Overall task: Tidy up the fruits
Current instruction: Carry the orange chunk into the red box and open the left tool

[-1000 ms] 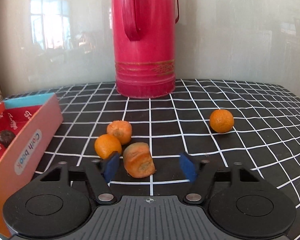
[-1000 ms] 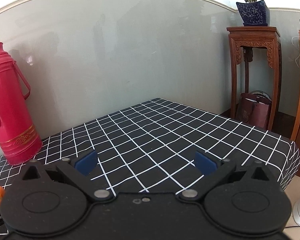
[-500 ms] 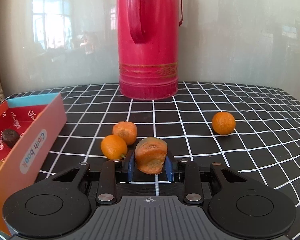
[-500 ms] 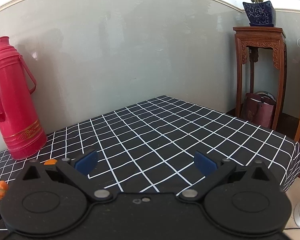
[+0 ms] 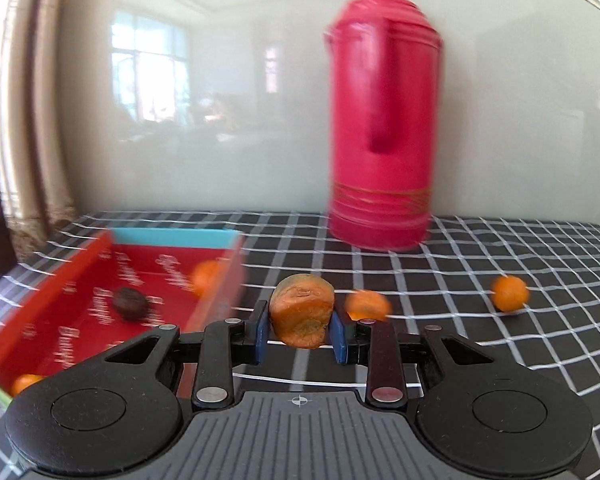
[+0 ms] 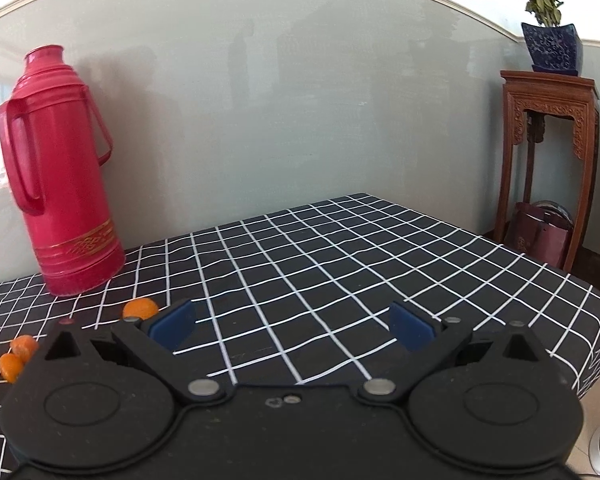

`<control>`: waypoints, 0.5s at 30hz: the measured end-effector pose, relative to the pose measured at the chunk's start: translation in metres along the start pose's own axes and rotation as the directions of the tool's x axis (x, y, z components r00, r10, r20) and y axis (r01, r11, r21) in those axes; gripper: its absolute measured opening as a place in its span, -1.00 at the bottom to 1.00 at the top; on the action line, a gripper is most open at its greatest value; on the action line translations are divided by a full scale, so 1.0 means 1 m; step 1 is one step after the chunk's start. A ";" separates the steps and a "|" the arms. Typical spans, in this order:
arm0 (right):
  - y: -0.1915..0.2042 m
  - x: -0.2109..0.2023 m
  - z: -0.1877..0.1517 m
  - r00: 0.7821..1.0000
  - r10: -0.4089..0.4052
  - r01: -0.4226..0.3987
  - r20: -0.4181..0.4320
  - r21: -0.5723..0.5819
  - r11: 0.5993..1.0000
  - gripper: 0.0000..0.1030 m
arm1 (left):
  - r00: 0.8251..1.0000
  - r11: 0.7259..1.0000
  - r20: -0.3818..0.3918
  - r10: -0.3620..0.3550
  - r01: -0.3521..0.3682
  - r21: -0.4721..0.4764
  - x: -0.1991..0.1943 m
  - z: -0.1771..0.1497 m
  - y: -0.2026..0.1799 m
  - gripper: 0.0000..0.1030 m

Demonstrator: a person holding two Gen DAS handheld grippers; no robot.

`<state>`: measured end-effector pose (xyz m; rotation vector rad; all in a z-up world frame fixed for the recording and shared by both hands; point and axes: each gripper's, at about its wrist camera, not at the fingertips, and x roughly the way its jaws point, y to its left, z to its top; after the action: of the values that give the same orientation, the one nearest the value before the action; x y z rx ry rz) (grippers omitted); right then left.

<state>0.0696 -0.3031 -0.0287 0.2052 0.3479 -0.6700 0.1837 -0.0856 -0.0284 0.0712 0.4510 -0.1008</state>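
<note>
In the left wrist view, the left gripper (image 5: pixel 300 336) has its blue fingers (image 5: pixel 261 336) closed on a wrinkled orange fruit (image 5: pixel 302 312), pressing it from both sides and holding it clear of the checked worktop (image 5: pixel 500 344). To the left lies an open red box (image 5: pixel 80 312) with a blue far wall. Inside it sit a dark round fruit (image 5: pixel 130 303), a blurred orange fruit near its far right wall (image 5: pixel 206 278), and another orange one at its near left corner (image 5: pixel 25 383). Just right of the held fruit, a small orange fruit (image 5: pixel 367 304) rests on the worktop, and farther right a round one (image 5: pixel 510 293) lies well apart from the rest. A tall red thermos (image 5: pixel 384 140) stands at the far edge, against the pale wall. The picture is smeared with blur.

In the right wrist view, the right gripper (image 6: pixel 292 330) has its fingers (image 6: pixel 172 325) spread wide with nothing between them, above bare cloth. One orange fruit (image 6: pixel 140 308) peeks just beyond the left finger, and two more (image 6: pixel 18 354) lie at the left edge, touching each other. The thermos (image 6: pixel 60 172) stands far left. At far right, beyond the worktop (image 6: pixel 340 248), a carved wooden stand (image 6: pixel 548 152) carries a blue plant pot (image 6: pixel 552 46).
</note>
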 end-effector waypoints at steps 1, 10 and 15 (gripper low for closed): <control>0.004 -0.001 -0.001 1.000 0.005 -0.005 0.001 -0.009 1.000 0.89 | 1.000 1.000 0.003 0.021 -0.021 -0.008 -0.001 0.001 0.008 -0.38; 0.039 0.001 -0.006 0.997 0.067 -0.069 -0.027 -0.080 0.994 0.89 | 0.977 0.971 -0.080 0.197 -0.206 -0.123 0.004 -0.001 0.087 -0.38; 0.057 -0.002 -0.008 0.994 0.107 -0.110 -0.035 -0.087 0.990 0.89 | 0.966 0.959 -0.117 0.229 -0.244 -0.141 0.004 -0.006 0.110 -0.38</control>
<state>0.1025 -0.2558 -0.0313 0.1490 0.3916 -0.5431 0.1970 0.0233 -0.0303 -0.0230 0.5454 0.1748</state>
